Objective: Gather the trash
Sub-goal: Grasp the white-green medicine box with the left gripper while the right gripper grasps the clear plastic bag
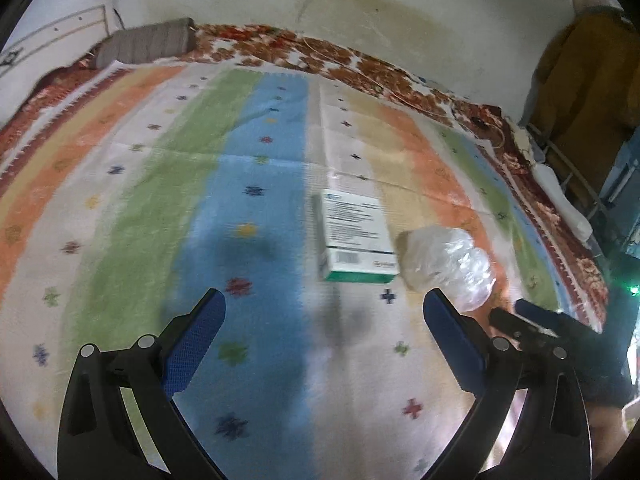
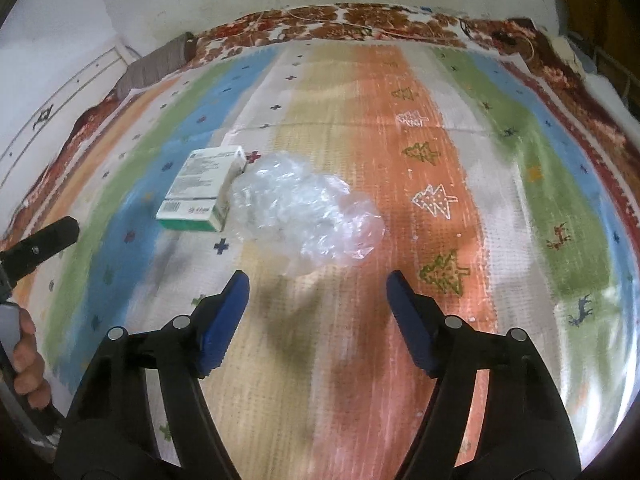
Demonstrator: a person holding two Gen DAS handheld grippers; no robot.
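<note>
Right claw (image 2: 318, 286) before crumpled, seemingly clear plastic (image 2: 308, 216)

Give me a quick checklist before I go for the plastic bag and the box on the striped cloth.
1. Right tongs open wide enough for the crumpled plastic bag: ok.
2. Left tongs open and holding nothing: ok.
3. Bag lies straight ahead of the right tongs, not yet between the fingers: ok.
4. Green-and-white carton ahead of the left tongs, slightly right of their centre: ok.
5. Bag clear of the carton, so that lifting one will not drag the other: not ok, they look to be touching.
6. A bin for the trash in view: not ok, neither view shows one.
</note>
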